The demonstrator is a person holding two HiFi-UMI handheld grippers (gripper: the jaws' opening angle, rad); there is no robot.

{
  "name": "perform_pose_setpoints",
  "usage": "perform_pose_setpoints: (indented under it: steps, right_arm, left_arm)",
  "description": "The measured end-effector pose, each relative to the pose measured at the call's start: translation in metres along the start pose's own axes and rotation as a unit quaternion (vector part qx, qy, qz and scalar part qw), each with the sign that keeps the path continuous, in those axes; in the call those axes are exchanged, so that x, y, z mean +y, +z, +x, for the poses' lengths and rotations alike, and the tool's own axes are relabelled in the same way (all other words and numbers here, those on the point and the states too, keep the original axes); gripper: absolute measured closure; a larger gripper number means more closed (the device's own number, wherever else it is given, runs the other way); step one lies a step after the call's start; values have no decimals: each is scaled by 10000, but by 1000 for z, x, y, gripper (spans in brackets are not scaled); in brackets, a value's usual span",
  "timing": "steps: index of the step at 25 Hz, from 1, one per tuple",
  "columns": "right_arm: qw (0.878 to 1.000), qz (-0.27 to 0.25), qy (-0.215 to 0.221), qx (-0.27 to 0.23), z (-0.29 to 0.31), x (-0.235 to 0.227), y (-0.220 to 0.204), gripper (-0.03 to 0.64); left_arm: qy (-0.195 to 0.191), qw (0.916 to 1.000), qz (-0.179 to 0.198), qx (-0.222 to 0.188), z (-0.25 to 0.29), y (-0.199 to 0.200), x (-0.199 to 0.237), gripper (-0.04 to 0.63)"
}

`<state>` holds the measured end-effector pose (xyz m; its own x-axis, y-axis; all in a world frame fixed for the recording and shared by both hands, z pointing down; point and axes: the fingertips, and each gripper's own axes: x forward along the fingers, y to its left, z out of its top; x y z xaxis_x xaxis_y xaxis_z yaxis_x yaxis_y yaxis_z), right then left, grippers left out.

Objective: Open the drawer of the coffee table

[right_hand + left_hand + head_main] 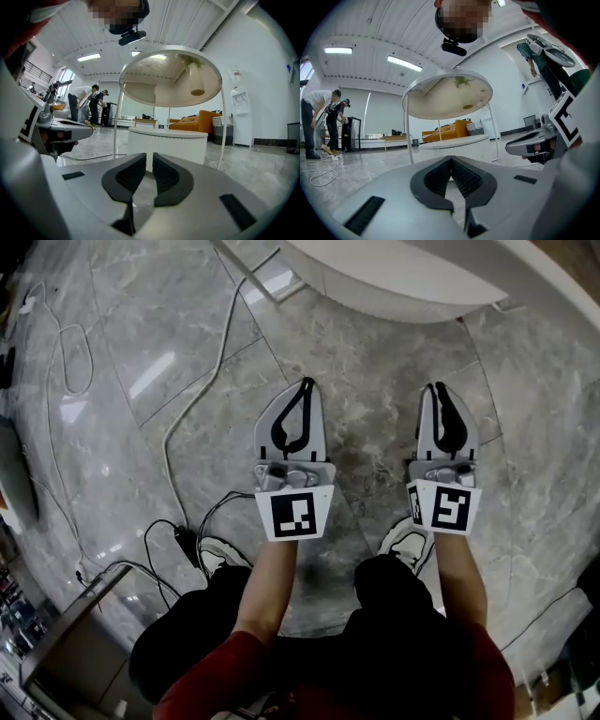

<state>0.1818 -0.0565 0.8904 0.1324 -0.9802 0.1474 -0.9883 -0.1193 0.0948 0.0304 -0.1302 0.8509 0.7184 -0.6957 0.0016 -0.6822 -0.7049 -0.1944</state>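
The white round coffee table (394,287) stands just ahead of me at the top of the head view. It has a wide upper tray (171,77) on thin legs and a low ribbed drum (168,143) beneath. I cannot make out a drawer front or handle on the drum (454,143). Both grippers point level at the table, low over the floor and short of it. My left gripper (305,385) (451,159) is shut with nothing in it. Beside it, the right gripper (441,388) (149,157) is also shut and empty.
The floor is grey marble. White and black cables (178,427) and a power adapter (187,545) lie to my left, near a grey box (75,643). My shoes (405,542) are under the grippers. Far off are people (314,122), an orange sofa (447,129) and a water dispenser (239,119).
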Motion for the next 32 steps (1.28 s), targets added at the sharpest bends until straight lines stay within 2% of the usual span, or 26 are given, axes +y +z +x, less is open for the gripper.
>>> perform_pose_setpoints:
  steps: [11,14,16,17,19,20,21,22,24,25,26,32]
  right_arm:
    - [9988,448,-111,160,2,-10,-22,578]
    - [9927,1171,-111,274,10,-15,-36,576]
    - [9807,1912,-65,400,22,-19,-50,492]
    - [9734,2251,-16,430,29,-21,-55,474]
    - [9559,2905,161,402,42,-21,-63,451]
    - [9428,3298,334,334,49,-20,-64,443]
    - [9244,3760,604,196,56,-18,-62,415]
    - [9000,4249,974,-37,65,-16,-55,378]
    - [8410,5134,1604,-582,79,-16,-46,316]
    - [8159,5476,1697,-754,85,-20,-49,302]
    - [7994,5700,1700,-851,89,-23,-54,295]
    - [7616,6124,1750,-1198,116,-30,-67,290]
  left_arm:
    - [-49,9998,-78,182,-3,-8,-11,581]
    - [-82,9997,-103,184,-3,-5,-14,581]
    - [-127,9995,-168,247,-5,-5,-16,581]
    - [-140,9993,-228,280,-7,-5,-18,581]
    - [-123,9989,-323,329,-11,-4,-19,581]
    - [-110,9988,-326,343,-12,-4,-19,581]
    - [-108,9988,-308,354,-12,-3,-20,581]
    - [-119,9989,-282,360,-12,-3,-20,581]
    - [-164,9989,-248,368,-11,-3,-22,581]
    - [-191,9988,-255,376,-11,-3,-23,581]
    - [-211,9987,-269,387,-12,-4,-24,581]
    - [-268,9983,-269,431,-12,-5,-29,581]
